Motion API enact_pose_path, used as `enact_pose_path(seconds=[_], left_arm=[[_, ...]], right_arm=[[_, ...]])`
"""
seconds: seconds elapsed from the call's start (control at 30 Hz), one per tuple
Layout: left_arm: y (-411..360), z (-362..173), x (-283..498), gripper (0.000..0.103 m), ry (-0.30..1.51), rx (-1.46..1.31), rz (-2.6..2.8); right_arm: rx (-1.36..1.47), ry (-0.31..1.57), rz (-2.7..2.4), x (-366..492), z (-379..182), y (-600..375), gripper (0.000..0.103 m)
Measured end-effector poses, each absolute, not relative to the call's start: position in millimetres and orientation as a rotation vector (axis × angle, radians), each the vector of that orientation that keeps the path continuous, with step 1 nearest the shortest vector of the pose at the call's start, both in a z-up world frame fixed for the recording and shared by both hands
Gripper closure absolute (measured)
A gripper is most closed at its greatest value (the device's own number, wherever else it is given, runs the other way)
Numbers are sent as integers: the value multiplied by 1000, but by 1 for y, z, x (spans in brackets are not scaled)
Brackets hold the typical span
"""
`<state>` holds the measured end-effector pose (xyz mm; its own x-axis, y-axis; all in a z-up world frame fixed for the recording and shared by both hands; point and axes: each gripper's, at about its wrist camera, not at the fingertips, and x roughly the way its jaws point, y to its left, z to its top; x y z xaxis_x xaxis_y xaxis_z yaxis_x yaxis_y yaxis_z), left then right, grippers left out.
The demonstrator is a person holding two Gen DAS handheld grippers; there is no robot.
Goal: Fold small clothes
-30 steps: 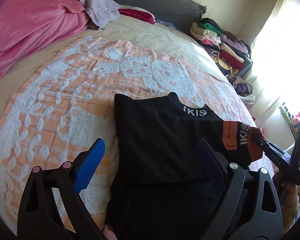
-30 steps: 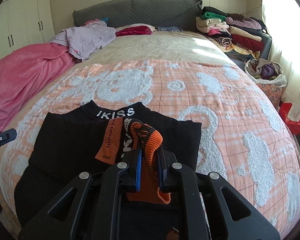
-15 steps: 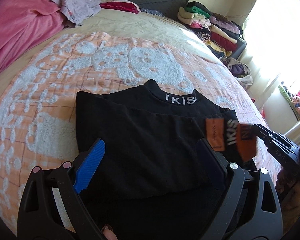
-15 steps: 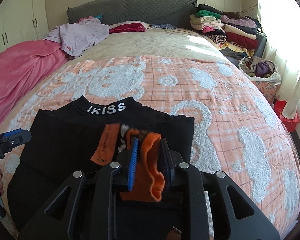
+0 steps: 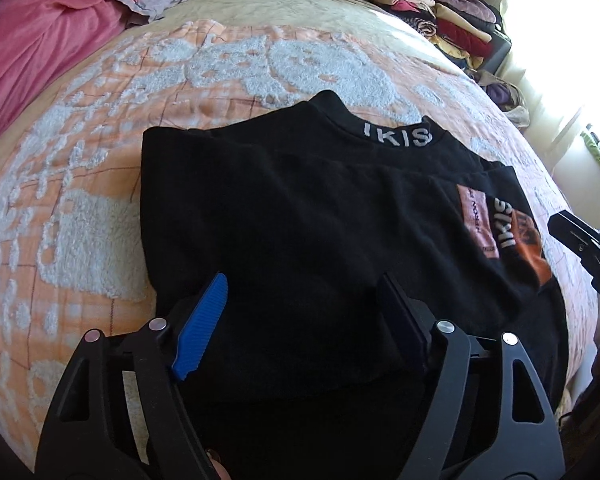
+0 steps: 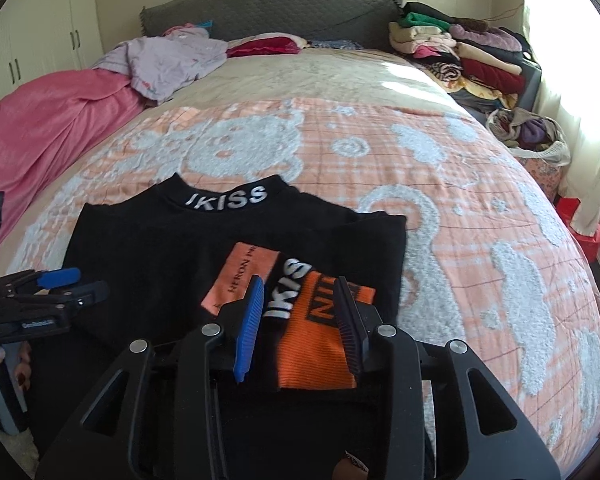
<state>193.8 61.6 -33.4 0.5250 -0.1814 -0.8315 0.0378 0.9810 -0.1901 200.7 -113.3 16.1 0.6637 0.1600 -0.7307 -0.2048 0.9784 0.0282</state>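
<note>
The right hand-held gripper [image 6: 300,312] is low over the near right part of a folded black top [image 6: 148,248], and its jaws are opening: the orange cuff [image 6: 320,344] of the sleeve lies flat between the two pads with a gap on each side, so nothing is pinched. The left hand-held gripper [image 5: 300,308] is spread wide over the near left part of the same top, its jaws closing, with only flat black cloth under the gap and neither pad pressing on it. The top lies on the bed [image 6: 480,208], on an orange blanket with white fluffy figures, neck pointing away from both grippers. The collar reads "IKISS" in white in the right wrist view. Beside the cuff, a pale orange label [image 6: 240,276] reads "HERON" and further letters I cannot make out; the sleeve band again shows "IKIS" in white, and the cuff carries black letters starting "NI".
</note>
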Motion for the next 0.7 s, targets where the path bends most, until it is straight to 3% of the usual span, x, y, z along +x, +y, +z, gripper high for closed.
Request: enact_pose_path(seconds=[0.2, 0.3, 0.47, 0.7], left_arm=[[65, -35, 189, 33, 1007, -144, -149], [67, -35, 188, 33, 1007, -148, -155], [68, -35, 186, 33, 1000, -160, -160], [70, -33, 183, 33, 998, -171, -160]], right_arm=[[-63, 863, 292, 201, 4, -88, 64], [-67, 890, 276, 203, -5, -88, 59], [-88, 979, 177, 210, -31, -105, 59], [-10, 952, 176, 200, -30, -117, 58]])
